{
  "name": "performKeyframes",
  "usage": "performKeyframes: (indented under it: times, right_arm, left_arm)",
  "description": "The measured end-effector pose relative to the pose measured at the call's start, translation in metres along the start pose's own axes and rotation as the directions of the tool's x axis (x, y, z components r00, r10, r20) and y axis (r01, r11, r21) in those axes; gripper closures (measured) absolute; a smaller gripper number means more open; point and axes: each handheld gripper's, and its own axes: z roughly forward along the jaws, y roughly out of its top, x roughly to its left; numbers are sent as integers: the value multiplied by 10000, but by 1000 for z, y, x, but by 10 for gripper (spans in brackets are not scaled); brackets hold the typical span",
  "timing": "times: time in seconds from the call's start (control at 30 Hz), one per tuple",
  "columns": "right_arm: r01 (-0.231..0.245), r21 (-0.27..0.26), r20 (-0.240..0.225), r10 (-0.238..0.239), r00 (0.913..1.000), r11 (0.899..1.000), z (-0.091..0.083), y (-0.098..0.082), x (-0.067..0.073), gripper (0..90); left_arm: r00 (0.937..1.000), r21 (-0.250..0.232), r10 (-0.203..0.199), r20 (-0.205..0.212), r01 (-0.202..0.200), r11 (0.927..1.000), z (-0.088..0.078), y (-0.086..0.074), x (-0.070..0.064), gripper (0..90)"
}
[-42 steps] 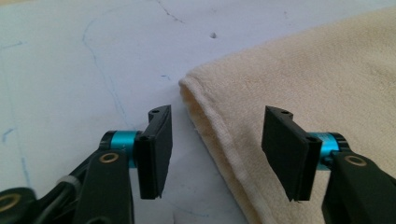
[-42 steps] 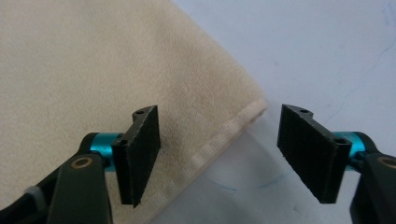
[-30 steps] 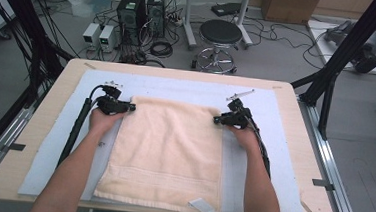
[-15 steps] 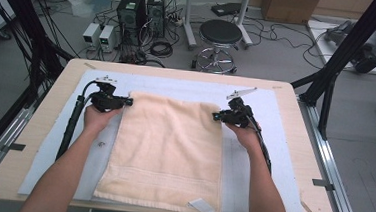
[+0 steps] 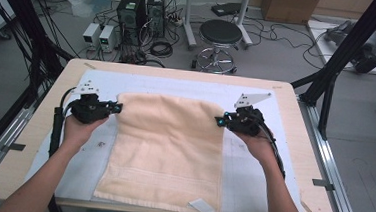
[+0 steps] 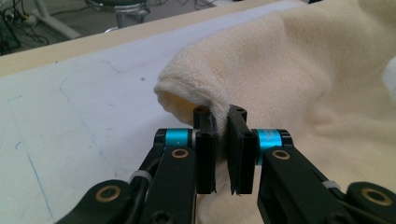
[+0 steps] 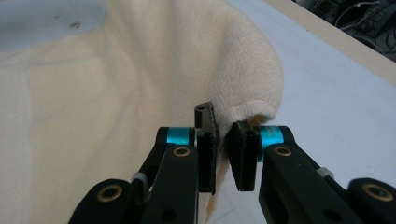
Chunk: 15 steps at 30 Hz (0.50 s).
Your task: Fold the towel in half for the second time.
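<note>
A cream towel point(image 5: 168, 149) lies lengthwise on the pale mat point(image 5: 252, 155) of the wooden table point(image 5: 178, 73). My left gripper point(image 5: 118, 107) is shut on the towel's far left corner, and the cloth bunches between its pads in the left gripper view, where the left gripper point(image 6: 220, 114) holds the towel point(image 6: 289, 65) just off the mat. My right gripper point(image 5: 218, 120) is shut on the far right corner. In the right gripper view the hemmed edge of the towel point(image 7: 116, 93) folds over inside the right gripper point(image 7: 223, 119). Both held corners are raised, while the near end rests flat.
A small white tag point(image 5: 202, 207) lies at the towel's near edge. Black frame posts point(image 5: 339, 61) stand at the table's sides. Beyond the far edge, a stool point(image 5: 220, 35) and computer boxes point(image 5: 137, 7) sit on the floor among cables.
Both hands have risen and drawn slightly outward, lifting the towel's far corners off the mat. The far edge now stands up in a soft fold.
</note>
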Motion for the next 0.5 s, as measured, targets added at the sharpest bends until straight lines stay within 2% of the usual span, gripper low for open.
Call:
performKeyframes:
  times: [0.13, 0.23, 0.33, 0.4, 0.5]
  right_arm:
    - [550, -91, -96, -551, 9984, 9984, -19, -9, 27, 826]
    - [938, -130, -204, -940, 9954, 9955, -27, -23, 48, 824]
    - [947, -26, -460, -947, 9944, 9955, -27, -39, 64, 821]
    - [749, 18, -700, -746, 9948, 9972, -24, -50, 71, 810]
    - [695, 152, -807, -681, 9944, 9975, -20, -65, 80, 774]
  left_arm:
    - [9989, -142, 392, 249, -388, 9991, -25, -19, -19, 825]
    - [9967, -125, 701, 406, -697, 9975, -38, -36, -34, 824]
    - [9957, 171, 732, 569, -742, 9971, -45, -56, -44, 823]
    - [9951, 411, 708, 683, -737, 9964, -47, -68, -47, 820]
    - [9949, 777, 634, 782, -695, 9946, -50, -82, -51, 806]
